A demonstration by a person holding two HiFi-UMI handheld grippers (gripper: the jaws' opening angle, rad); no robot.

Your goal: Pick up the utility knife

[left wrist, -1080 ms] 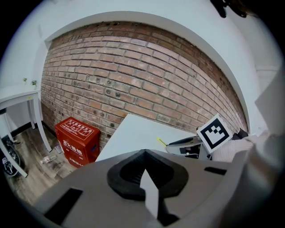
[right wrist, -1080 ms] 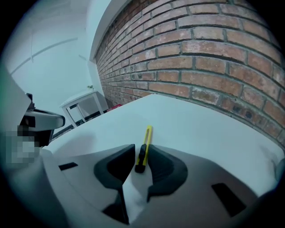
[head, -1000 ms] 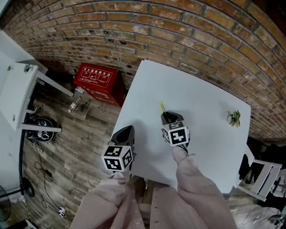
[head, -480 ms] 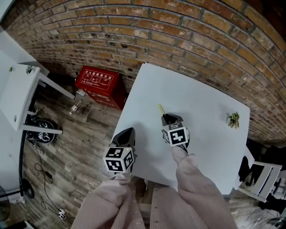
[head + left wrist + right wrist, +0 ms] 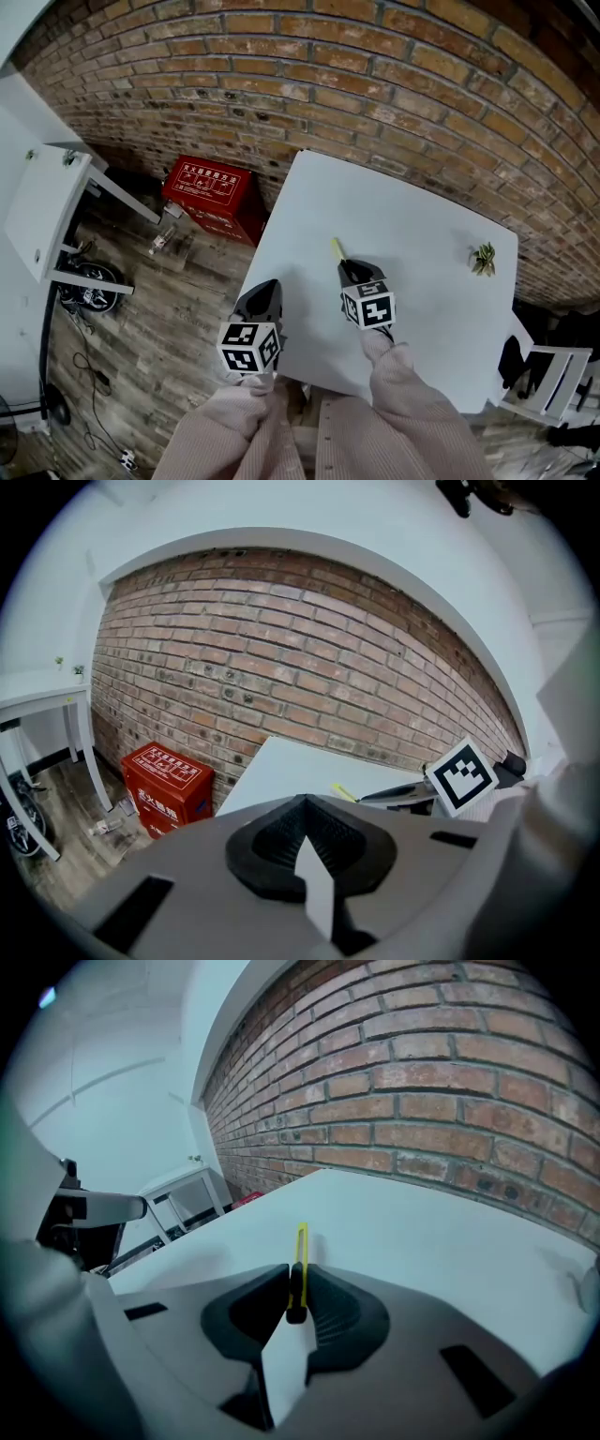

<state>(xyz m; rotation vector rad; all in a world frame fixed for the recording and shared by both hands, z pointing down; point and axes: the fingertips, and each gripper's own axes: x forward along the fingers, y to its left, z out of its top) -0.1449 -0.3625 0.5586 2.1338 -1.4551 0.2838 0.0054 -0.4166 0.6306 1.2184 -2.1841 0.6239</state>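
1. White table (image 5: 422, 206): set against the brick wall (image 5: 375, 84) and mostly bare. A small green sprig-like thing (image 5: 484, 258) lies near the far right edge, well apart from the work. We cannot identify it.
2. Left gripper (image 5: 265, 292): hovers at the table's near left edge, jaws together with nothing between them. It is apart from the knife. Risk, in our judgement: a sideways drift could knock the knife's free end.
3. Right gripper (image 5: 349, 270): the jaws have just been closing and are clamped on the utility knife (image 5: 300, 1246), one pad pressed on each flat side.
4. Utility knife: slim yellow body, pinched near its black rear end. The rest sticks out ahead of the jaws over the middle of the table. We cannot tell whether the front end is clear of the surface.
5. Grip point, main concern: we judge the hold to be far back on a thin, smooth body.
   - The long overhang could let the front droop or pivot between the pads on the lift.
   - A quick raise or a wrist roll could drag the tip on the table and lever the knife out.
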